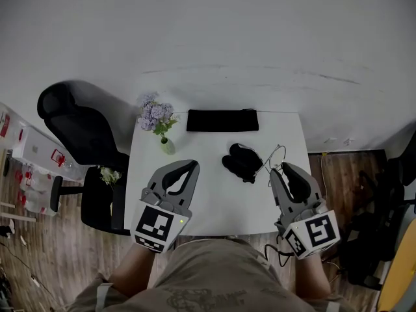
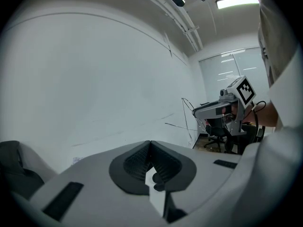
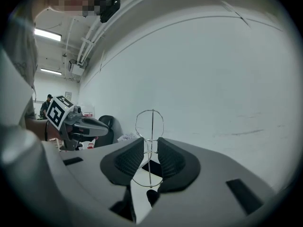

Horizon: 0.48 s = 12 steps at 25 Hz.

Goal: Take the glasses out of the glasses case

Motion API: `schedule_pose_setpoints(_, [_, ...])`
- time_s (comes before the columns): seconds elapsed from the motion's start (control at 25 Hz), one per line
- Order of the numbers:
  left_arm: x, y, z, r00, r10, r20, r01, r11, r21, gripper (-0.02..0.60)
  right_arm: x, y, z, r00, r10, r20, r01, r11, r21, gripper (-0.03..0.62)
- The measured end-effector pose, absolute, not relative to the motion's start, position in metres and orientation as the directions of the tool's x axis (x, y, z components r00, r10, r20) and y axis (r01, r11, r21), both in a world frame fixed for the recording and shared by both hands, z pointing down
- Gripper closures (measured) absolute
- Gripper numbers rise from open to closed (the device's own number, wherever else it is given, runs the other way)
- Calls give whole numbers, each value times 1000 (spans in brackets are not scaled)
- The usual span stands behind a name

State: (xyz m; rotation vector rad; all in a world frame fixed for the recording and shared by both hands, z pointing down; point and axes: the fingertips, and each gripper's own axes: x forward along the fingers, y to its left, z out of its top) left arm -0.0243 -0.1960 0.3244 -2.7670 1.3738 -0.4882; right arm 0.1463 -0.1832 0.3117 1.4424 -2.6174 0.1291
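Thin wire-framed glasses (image 1: 273, 157) hang just right of a crumpled black soft case (image 1: 241, 162) on the white table (image 1: 214, 200). My right gripper (image 1: 275, 171) is shut on the frame. In the right gripper view one round lens rim (image 3: 149, 123) stands above the pads and the wire runs down between them (image 3: 150, 142). My left gripper (image 1: 193, 165) hovers over the table's left half, its jaws shut with nothing in them (image 2: 150, 143). In the left gripper view, the right gripper (image 2: 218, 110) and the glasses' wire (image 2: 186, 111) show to the right.
A flat black rectangular thing (image 1: 222, 120) lies at the table's far edge. A small vase of purple flowers (image 1: 158, 119) stands at the far left corner. A black office chair (image 1: 78, 132) sits left of the table. A wall rises behind.
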Motion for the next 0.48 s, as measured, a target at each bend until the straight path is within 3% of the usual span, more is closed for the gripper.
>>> schedule_pose_setpoints(0.48, [-28,-197,323,559,-784,271,-780,-608,-152,565,144,-185,314,-529,-829,181,-843,538,2,484])
